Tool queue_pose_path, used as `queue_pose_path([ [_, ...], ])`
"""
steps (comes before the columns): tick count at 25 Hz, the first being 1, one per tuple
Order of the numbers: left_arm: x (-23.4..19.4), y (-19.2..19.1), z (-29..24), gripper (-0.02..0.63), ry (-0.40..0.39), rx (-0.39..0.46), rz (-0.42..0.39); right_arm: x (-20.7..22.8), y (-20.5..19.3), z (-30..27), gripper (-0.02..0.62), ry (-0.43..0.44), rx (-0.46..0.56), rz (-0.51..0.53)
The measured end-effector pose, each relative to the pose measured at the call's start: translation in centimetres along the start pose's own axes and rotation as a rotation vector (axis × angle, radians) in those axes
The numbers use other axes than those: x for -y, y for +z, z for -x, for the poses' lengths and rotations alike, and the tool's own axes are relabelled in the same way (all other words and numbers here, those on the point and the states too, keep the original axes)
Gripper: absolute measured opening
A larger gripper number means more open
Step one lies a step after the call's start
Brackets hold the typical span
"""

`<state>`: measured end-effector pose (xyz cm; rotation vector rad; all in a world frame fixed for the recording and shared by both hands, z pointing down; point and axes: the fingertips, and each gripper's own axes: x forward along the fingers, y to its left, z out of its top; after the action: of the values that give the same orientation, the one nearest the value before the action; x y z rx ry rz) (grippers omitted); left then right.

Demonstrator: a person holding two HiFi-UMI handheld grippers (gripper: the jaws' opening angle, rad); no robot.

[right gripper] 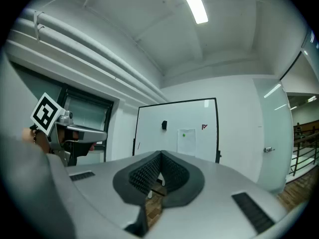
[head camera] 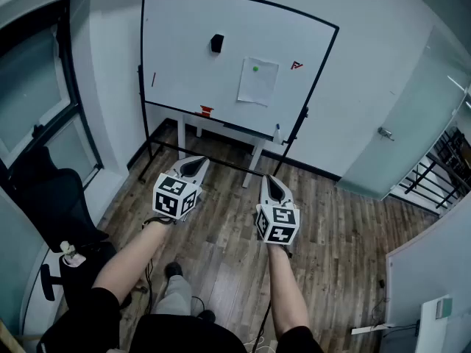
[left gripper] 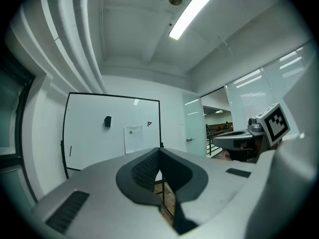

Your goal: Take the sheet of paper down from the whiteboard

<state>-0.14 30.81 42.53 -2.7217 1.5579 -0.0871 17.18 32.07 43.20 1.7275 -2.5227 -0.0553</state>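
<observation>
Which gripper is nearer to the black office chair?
Left. The left gripper is to the right of the black office chair, apart from it. The right gripper is farther right, beyond the left one.

No word or number in here reads clearly. The whiteboard point(head camera: 184, 50) carries a small red mark point(head camera: 296, 65) near its right edge, shaped a bit like a letter F, too small to be sure. The sheet of paper point(head camera: 257, 83) shows no print I can make out. The cubes on the left gripper point(head camera: 197, 162) and right gripper point(head camera: 271, 179) bear black-and-white square patterns, not lettering.
</observation>
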Motion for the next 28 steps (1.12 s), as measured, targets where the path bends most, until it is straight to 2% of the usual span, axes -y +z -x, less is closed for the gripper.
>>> queue_pose_path([
  [6,0.2,0.1,-0.5,0.021,-0.016,-0.005,-0.009,0.3,0.0,-0.7,0.025,0.004,0.002,-0.002],
  [13,-2.6,-0.4,-3.2,0.021,-0.015,-0.004,0.002,0.8,-0.2,-4.2,0.025,-0.004,0.004,0.006],
  [20,-7.5,-0.3,-9.0,0.021,-0.041,0.008,0.019,1.9,-0.1,-11.6,0.025,-0.013,-0.005,0.005],
  [28,-15.7,0.1,-17.1,0.021,-0.071,0.02,0.017,2.4,1.1,-23.0,0.025,-0.029,0.004,0.015],
])
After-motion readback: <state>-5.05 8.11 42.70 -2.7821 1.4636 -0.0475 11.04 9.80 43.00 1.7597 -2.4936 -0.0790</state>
